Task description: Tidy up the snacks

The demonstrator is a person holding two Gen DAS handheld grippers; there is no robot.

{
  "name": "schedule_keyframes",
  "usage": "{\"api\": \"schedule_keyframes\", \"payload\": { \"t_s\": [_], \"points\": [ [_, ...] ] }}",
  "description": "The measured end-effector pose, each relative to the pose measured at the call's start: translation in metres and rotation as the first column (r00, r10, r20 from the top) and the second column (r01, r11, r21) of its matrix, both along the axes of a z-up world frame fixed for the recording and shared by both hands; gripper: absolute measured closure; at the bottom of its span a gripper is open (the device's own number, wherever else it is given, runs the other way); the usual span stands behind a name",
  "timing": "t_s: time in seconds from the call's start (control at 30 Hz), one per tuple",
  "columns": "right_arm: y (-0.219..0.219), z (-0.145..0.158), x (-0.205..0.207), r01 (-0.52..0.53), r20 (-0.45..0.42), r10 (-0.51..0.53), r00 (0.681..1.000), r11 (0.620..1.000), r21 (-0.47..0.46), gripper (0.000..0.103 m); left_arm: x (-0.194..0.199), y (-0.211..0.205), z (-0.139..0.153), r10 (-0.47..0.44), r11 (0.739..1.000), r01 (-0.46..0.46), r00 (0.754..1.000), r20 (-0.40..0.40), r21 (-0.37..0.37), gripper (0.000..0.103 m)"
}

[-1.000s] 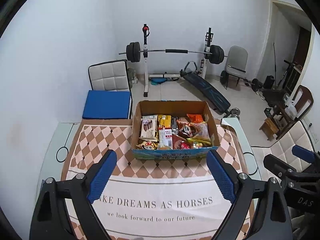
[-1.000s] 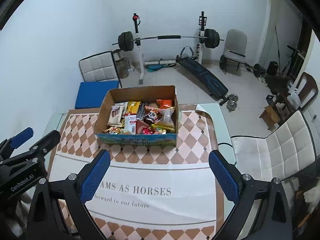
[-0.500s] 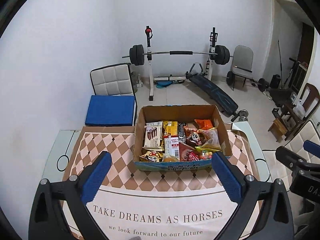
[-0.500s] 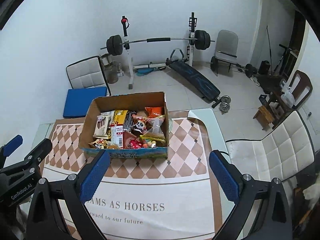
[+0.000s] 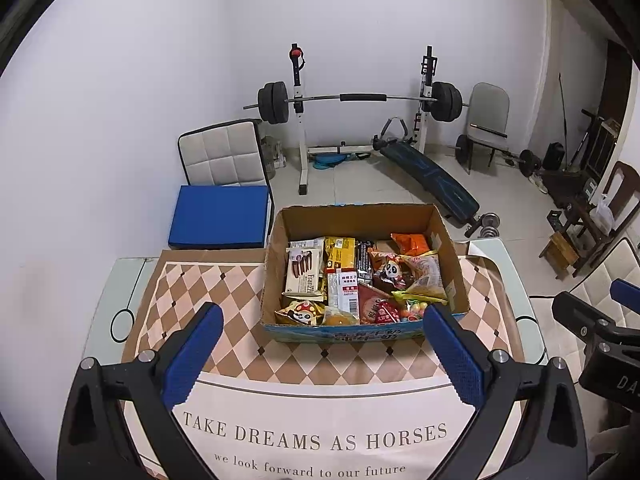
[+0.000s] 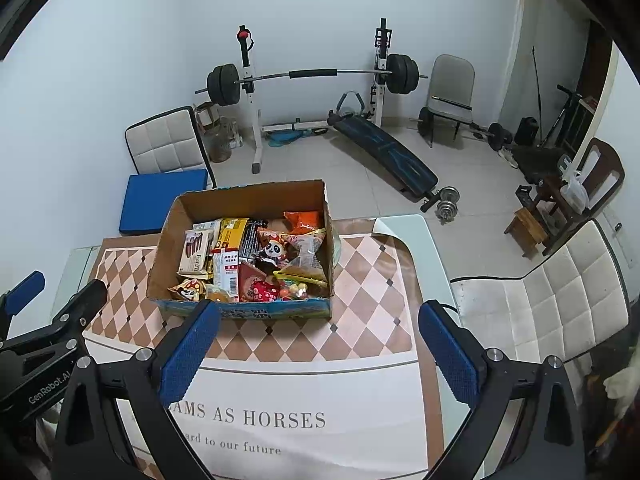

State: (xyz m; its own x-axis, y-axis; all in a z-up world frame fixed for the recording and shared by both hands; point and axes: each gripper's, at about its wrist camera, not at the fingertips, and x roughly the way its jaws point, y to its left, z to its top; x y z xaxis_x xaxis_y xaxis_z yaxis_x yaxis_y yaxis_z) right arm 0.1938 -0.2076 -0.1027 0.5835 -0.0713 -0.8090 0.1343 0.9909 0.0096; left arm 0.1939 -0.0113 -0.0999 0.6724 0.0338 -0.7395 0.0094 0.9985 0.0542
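Note:
A cardboard box (image 5: 352, 218) (image 6: 256, 200) full of several snack packets sits on the chequered tablecloth (image 5: 200, 280) (image 6: 372, 272). Among the snacks are a white Franzzi wafer pack (image 5: 303, 272) (image 6: 196, 251), a yellow bar (image 5: 340, 254), a panda packet (image 5: 390, 272) (image 6: 274, 249) and an orange bag (image 5: 410, 242) (image 6: 304, 220). My left gripper (image 5: 322, 354) hangs open just in front of the box, nothing between its blue pads. My right gripper (image 6: 318, 354) is open too, in front of the box's right corner, also empty. Each gripper shows at the edge of the other's view.
The cloth covers a glass table (image 6: 416, 236) whose right edge lies near a white padded chair (image 6: 560, 304). A second chair with a blue cushion (image 5: 220, 216) stands behind the table. A barbell rack (image 5: 360, 98) and bench stand on the floor beyond.
Both grippers have moved forward toward the box, which now sits lower and closer in both views. Both stay open and empty.

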Motion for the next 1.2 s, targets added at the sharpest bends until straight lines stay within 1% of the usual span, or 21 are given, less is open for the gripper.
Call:
{"api": "schedule_keyframes", "payload": {
  "t_s": [0.67,1.2],
  "points": [
    [0.0001,-0.0024,0.0038,-0.006,-0.003,0.006,1.000,1.000,-0.007,0.001,0.0008,0.0003,-0.0055,0.029,0.999,-0.030,0.999,-0.018,-0.032,0.001],
    [-0.0014,-0.0020,0.0049,-0.020,-0.005,0.020,1.000,1.000,-0.008,0.001,-0.0002,-0.0001,-0.0056,0.030,0.999,-0.030,0.999,-0.018,-0.031,0.001]
  ]
}}
